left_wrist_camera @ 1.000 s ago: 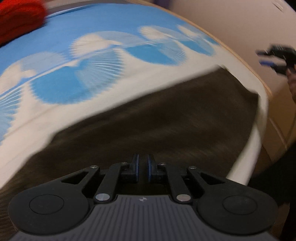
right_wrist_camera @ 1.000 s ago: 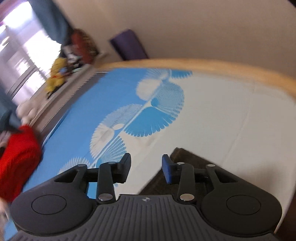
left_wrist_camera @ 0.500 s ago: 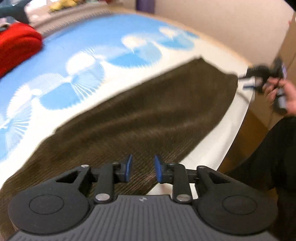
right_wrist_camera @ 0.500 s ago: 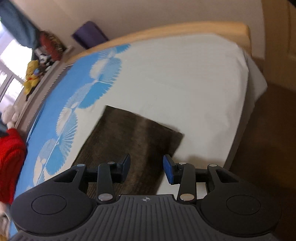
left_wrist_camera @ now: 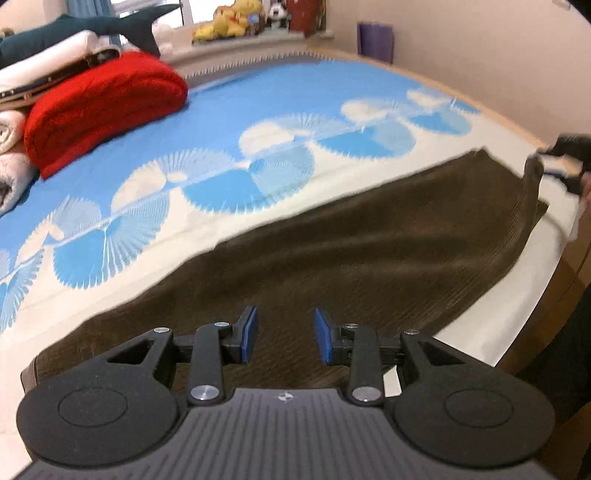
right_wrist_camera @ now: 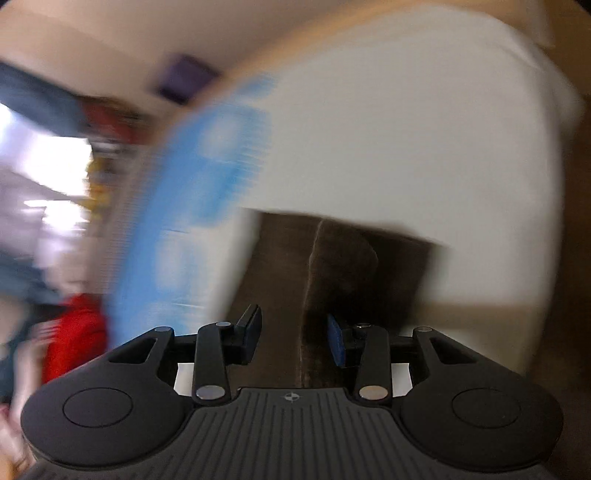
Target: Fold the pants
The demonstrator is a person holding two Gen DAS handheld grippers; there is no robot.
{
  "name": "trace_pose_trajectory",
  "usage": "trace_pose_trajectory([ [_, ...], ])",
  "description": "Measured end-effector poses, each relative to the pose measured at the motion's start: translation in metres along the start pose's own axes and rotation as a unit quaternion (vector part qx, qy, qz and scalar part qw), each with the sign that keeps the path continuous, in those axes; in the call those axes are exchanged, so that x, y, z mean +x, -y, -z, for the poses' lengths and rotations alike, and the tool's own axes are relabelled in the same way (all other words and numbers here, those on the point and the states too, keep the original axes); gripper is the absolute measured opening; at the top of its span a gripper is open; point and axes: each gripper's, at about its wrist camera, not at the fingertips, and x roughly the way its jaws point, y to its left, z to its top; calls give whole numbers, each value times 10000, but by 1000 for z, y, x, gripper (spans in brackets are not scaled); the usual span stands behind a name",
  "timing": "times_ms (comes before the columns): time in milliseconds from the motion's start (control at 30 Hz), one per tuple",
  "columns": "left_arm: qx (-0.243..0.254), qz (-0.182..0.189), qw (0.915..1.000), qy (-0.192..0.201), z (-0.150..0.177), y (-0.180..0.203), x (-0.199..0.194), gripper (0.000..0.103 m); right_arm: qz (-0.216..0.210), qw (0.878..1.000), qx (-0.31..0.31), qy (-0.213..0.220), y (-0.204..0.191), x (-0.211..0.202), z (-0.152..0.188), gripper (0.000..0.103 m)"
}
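Dark brown corduroy pants (left_wrist_camera: 351, 251) lie flat on the bed, stretched from lower left to upper right along the bed's near edge. My left gripper (left_wrist_camera: 284, 336) is open and empty, hovering over the pants' near part. My right gripper (right_wrist_camera: 293, 334) is open over the far leg end (right_wrist_camera: 332, 266); a raised fold of brown fabric sits between its fingers, not clamped. In the left wrist view the right gripper (left_wrist_camera: 570, 155) shows at the far right by a lifted corner of the pants. The right wrist view is blurred.
The bed has a blue and white fan-pattern sheet (left_wrist_camera: 258, 122) with a wooden frame (left_wrist_camera: 565, 266). A folded red blanket (left_wrist_camera: 103, 107) and stacked linens (left_wrist_camera: 44, 70) sit at far left. Plush toys (left_wrist_camera: 229, 26) line the windowsill. A purple object (left_wrist_camera: 375, 40) stands by the wall.
My left gripper opened from shut and pulled back from the pants. My right gripper swung down to the leg end, where a fold of fabric now rises between its fingers.
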Motion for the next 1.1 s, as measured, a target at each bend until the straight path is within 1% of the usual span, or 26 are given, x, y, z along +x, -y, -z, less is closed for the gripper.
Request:
trace_pose_trajectory([
  [33,44,-14,10000,-39,1,-1,2,37,12,9999,25,129,1,-4,-1,39],
  [67,103,-4,9999,-46,2,-1,4,37,229,9995,138,171,6,-6,-1,40],
  [100,154,20,9999,-35,2,0,7,37,556,9979,303,134,15,-4,0,41],
  [167,221,55,9997,-13,4,1,8,37,947,9942,504,1,28,-1,0,41],
  [267,230,114,9997,47,5,3,7,37,1122,9920,539,-189,36,4,2,41],
  [333,210,161,9996,76,5,3,5,37,1488,9877,432,-206,38,6,3,41],
  [367,209,169,9996,89,5,2,4,37,1606,9858,429,-222,39,8,4,41],
  [433,218,168,9996,103,5,2,2,37,1648,9847,467,-313,45,10,4,41],
  [500,171,135,9997,83,5,0,2,37,1697,9842,376,-328,43,17,3,41],
  [633,43,119,9999,40,5,-5,3,37,1743,9840,252,-282,38,33,1,41],
  [800,44,81,10000,-2,6,-6,4,37,1854,9823,249,-138,35,41,1,40],
  [833,29,64,10000,-24,7,-7,5,37,1888,9816,250,-105,36,40,2,38],
  [900,-24,40,10000,-54,7,-9,6,37,1989,9798,180,-52,33,44,3,18],
  [1033,-208,-48,9998,-26,7,-18,3,37,1943,9805,223,197,26,38,5,15],
  [1100,-345,-90,9994,5,7,-25,1,37,1844,9821,74,387,12,31,7,14],
])
